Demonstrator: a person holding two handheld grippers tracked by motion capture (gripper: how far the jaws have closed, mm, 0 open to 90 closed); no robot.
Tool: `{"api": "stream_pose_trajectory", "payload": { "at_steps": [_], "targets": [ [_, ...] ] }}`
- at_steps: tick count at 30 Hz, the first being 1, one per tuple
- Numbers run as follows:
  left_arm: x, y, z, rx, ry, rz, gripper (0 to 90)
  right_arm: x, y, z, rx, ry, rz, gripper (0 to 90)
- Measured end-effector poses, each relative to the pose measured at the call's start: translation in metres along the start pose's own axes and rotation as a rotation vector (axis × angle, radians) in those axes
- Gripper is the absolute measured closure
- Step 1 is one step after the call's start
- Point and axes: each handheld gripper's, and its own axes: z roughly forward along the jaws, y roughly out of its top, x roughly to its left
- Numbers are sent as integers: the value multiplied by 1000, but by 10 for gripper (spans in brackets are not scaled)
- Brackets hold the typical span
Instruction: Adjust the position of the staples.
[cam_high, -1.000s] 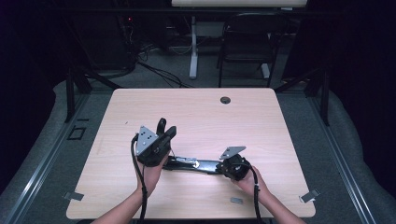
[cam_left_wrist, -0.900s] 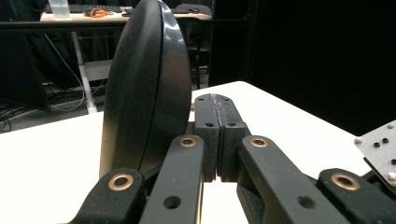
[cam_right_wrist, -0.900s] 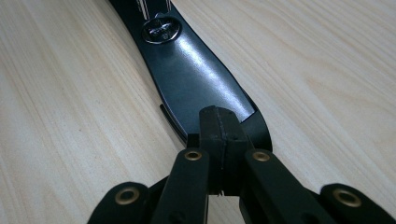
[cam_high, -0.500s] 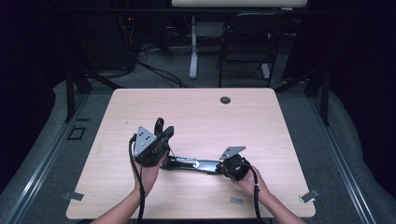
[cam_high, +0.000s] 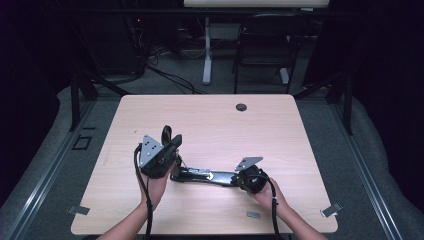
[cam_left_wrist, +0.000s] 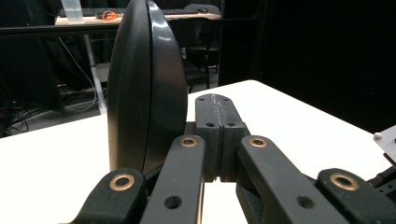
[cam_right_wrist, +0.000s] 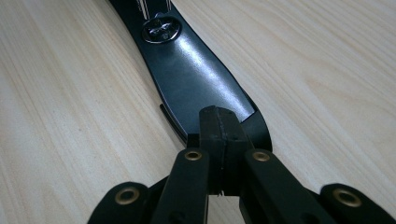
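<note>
L gripper (cam_high: 171, 138) stood shut, tips up, beside the tool's raised black arm (cam_left_wrist: 144, 88), not clamping it. The tool (cam_high: 207, 176) lay mid-table (cam_high: 300, 150) btw both hands. R gripper (cam_right_wrist: 220, 122), jaws together, pressed its flat end (cam_right_wrist: 201, 84); best keep that firm while L levers slowly.

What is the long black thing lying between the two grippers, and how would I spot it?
On the wooden table, look near the front edge, between the left gripper and the right gripper. The flat black tool lies there lengthwise; unlike the small round black disc at the far edge, it is long, glossy, with a metal screw.
</note>
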Motion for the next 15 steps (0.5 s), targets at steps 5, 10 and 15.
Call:
{"api": "stream_pose_trajectory", "payload": {
  "at_steps": [5, 10, 15],
  "targets": [
    [2, -1, -2, -6, 10, -11, 900, 0, 0, 0, -4, 1, 3, 900],
    [9, -2, -8, -9, 27, -29, 900, 0, 0, 0, -4, 2, 1, 900],
    [11, -2, -9, -12, 27, -40, 900, 1, 1, 0, 6, -2, -4, 900]
  ]
}}
